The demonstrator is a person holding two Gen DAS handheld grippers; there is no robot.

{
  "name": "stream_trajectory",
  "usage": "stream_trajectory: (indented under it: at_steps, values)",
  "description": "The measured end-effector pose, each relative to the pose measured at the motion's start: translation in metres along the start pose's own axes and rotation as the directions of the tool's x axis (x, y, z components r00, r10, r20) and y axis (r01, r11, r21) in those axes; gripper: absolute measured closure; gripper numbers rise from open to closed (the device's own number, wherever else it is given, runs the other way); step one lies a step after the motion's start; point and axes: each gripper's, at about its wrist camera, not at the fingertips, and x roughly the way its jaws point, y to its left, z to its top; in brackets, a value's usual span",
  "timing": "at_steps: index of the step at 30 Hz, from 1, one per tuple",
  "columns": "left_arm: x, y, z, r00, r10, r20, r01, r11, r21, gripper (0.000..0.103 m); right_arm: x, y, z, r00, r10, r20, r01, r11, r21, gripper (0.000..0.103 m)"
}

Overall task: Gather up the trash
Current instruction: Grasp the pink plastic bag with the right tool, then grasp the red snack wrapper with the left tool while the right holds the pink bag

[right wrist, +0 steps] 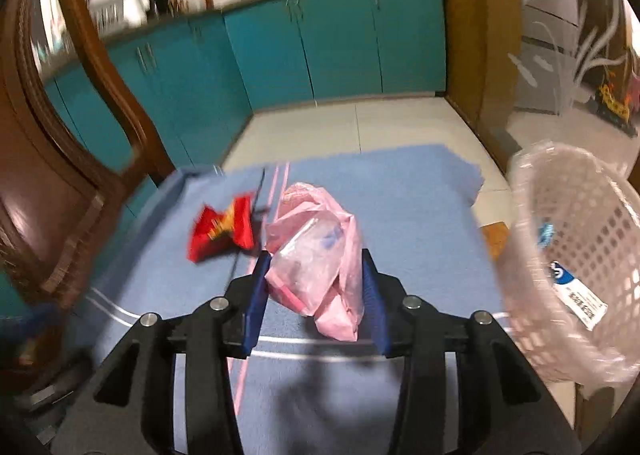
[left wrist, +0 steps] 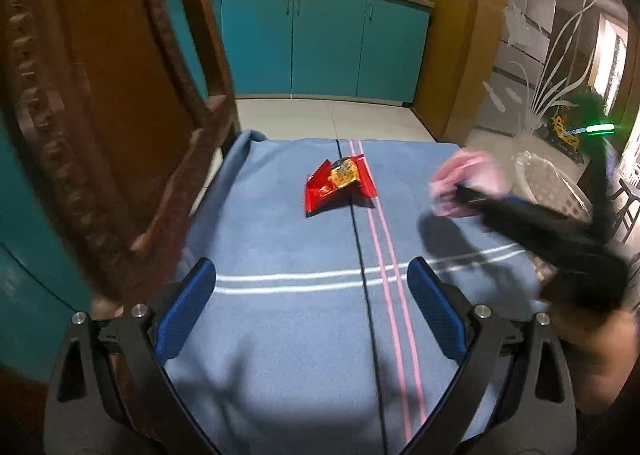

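Note:
A crumpled pink plastic bag (right wrist: 316, 251) sits between the blue pads of my right gripper (right wrist: 315, 259), which press on both its sides. The left wrist view shows that gripper (left wrist: 464, 191) as a dark blur with the pink bag (left wrist: 468, 175) at its tip, over the right side of the table. A red snack wrapper (left wrist: 340, 185) lies on the blue striped cloth (left wrist: 280, 239), just left of the bag (right wrist: 222, 229). My left gripper (left wrist: 311, 269) hovers open above the cloth, short of the wrapper, with nothing between its fingers.
A pale pink lattice basket (right wrist: 532, 183) stands off the table's right edge (left wrist: 548, 179), with a white and blue packet (right wrist: 576, 291) inside. A carved wooden chair (left wrist: 100, 135) crowds the left side. Teal cabinets (left wrist: 320, 43) and tiled floor lie beyond.

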Motion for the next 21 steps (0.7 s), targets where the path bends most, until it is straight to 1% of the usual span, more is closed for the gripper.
stream_trajectory:
  at_steps: [2,5,7,9,10,12,13,14,15,16,17,18,19,20,21]
  values:
    - [0.019,-0.011,0.013,1.000,-0.006,0.002,0.006,1.000,0.026,0.007,-0.023,-0.020,0.002,1.000,0.011,0.027,-0.012,0.999,0.038,0.059]
    - [0.054,-0.027,0.033,1.000,0.003,-0.005,-0.002,0.998,0.065,0.007,-0.039,-0.040,0.004,0.999,0.019,0.038,-0.022,0.998,0.061,0.059]
    - [0.083,-0.038,0.047,1.000,0.015,-0.023,-0.013,0.996,0.092,0.007,-0.042,-0.046,0.005,0.999,0.019,0.043,-0.022,0.998,0.063,0.059]
    - [0.112,-0.047,0.058,0.999,0.011,-0.048,-0.005,0.993,0.115,0.007,-0.044,-0.050,0.004,0.999,0.027,0.036,-0.029,0.997,0.071,0.059]
    - [0.133,-0.050,0.063,0.997,0.013,-0.079,-0.003,0.992,0.127,0.007,-0.043,-0.051,0.004,0.999,0.031,0.033,-0.034,0.997,0.074,0.059]
    - [0.164,-0.050,0.069,0.989,0.081,-0.121,-0.065,0.989,0.133,0.007,-0.046,-0.049,0.005,0.998,0.046,0.034,-0.048,0.997,0.065,0.059]
    - [0.174,-0.048,0.069,0.985,0.093,-0.143,-0.075,0.990,0.123,0.008,-0.046,-0.046,0.006,0.998,0.050,0.035,-0.052,0.997,0.058,0.059]
    - [0.183,-0.045,0.069,0.982,0.082,-0.173,-0.066,0.993,0.099,0.024,-0.046,-0.044,0.006,0.998,0.055,0.034,-0.057,0.997,0.053,0.059]
    - [0.188,-0.040,0.068,0.978,0.055,-0.200,-0.042,0.997,0.069,0.046,-0.045,-0.041,0.006,0.997,0.065,0.030,-0.066,0.997,0.047,0.059]
    - [0.186,-0.034,0.067,0.978,0.056,-0.202,-0.049,0.998,0.038,0.065,-0.044,-0.038,0.006,0.997,0.071,0.027,-0.072,0.997,0.042,0.059]
    - [0.181,-0.029,0.065,0.977,0.034,-0.209,-0.034,0.999,0.004,0.072,-0.044,-0.034,0.006,0.997,0.076,0.024,-0.076,0.997,0.029,0.059]
    - [0.170,-0.024,0.062,0.978,-0.001,-0.210,-0.008,0.999,-0.043,0.073,-0.043,-0.033,0.005,0.997,0.077,0.021,-0.078,0.997,0.022,0.059]
    - [0.158,-0.022,0.059,0.981,-0.010,-0.196,0.000,0.999,-0.051,0.075,-0.043,-0.031,0.003,0.997,0.080,0.016,-0.080,0.997,0.015,0.059]
    - [0.142,-0.021,0.055,0.985,-0.017,-0.173,0.010,0.999,-0.044,0.079,-0.043,-0.030,0.003,0.997,0.082,0.011,-0.082,0.997,0.012,0.059]
    - [0.119,-0.022,0.049,0.988,-0.044,-0.148,0.040,0.999,-0.031,0.080,-0.043,-0.028,0.002,0.996,0.086,0.005,-0.086,0.996,0.007,0.059]
